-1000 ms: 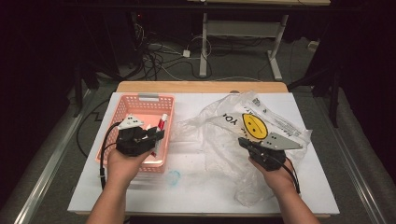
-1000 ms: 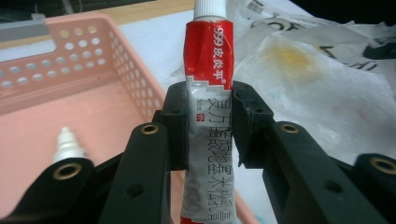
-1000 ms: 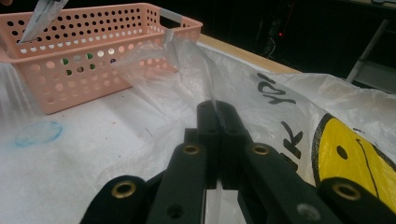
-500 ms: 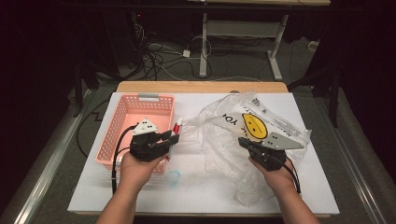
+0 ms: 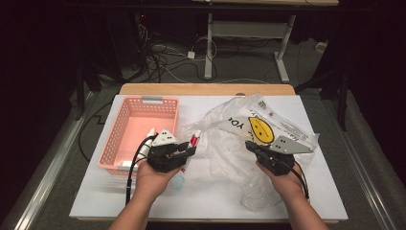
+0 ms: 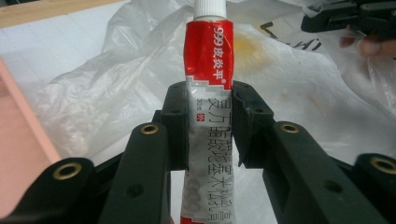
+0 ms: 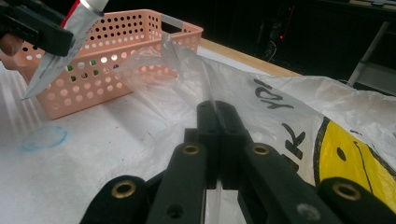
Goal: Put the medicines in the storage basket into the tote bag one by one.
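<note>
High view: I hold my left gripper just right of the pink perforated basket, over the white table. Its jaws are clenched on a red-and-silver ointment tube, whose white cap points away from me toward the clear plastic bag. The tube sits between the basket's right wall and the bag's crumpled left edge, lifted off the tabletop.

Left gripper view: the tube runs upright between the two jaws, gripped at its silver middle section; the red upper part with white printing and the cap project beyond the jaw tips. Behind it lies the translucent bag, and my other gripper appears at the upper right.

Right gripper view: my right gripper is closed on a raised fold of the bag's film, the jaws meeting with the plastic pinched between them. The bag's yellow smiley face print lies to the right. The basket stands beyond the fold, with the tube and left gripper at the upper left. A faint blue ring mark shows on the table surface.
</note>
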Demonstrator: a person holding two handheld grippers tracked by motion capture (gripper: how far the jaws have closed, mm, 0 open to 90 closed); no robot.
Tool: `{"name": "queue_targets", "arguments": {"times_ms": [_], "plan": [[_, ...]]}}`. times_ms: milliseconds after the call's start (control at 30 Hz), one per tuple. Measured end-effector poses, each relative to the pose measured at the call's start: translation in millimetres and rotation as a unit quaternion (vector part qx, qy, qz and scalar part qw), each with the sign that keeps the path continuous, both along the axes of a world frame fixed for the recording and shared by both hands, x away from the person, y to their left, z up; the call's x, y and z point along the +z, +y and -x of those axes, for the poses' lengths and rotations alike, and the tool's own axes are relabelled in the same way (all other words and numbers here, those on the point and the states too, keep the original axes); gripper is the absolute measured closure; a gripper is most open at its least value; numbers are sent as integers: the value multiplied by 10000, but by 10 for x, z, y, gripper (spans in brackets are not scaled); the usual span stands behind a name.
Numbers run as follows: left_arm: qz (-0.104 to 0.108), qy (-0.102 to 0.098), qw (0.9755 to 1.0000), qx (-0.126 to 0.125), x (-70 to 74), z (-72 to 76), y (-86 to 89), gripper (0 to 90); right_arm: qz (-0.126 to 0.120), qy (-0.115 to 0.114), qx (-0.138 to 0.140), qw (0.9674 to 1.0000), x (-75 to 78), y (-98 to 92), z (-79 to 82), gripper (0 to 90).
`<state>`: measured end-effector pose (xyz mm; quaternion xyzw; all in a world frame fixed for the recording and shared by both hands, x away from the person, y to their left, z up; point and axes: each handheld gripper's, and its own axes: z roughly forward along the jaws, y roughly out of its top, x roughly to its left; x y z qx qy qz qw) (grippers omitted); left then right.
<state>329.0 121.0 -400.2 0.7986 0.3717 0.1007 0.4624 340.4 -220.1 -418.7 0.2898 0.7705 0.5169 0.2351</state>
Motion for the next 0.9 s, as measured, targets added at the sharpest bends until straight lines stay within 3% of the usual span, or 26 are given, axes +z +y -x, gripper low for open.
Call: {"name": "queue_targets", "arguments": {"times_ms": [467, 900], "plan": [[-231, 137, 9994, -203, -187, 42, -232, 678, -45, 6, 10, 10000, -3, -21, 6, 900], [-195, 319, 9980, -514, -374, 32, -341, 677, -73, 14, -33, 10000, -8, -31, 21, 900]]}}
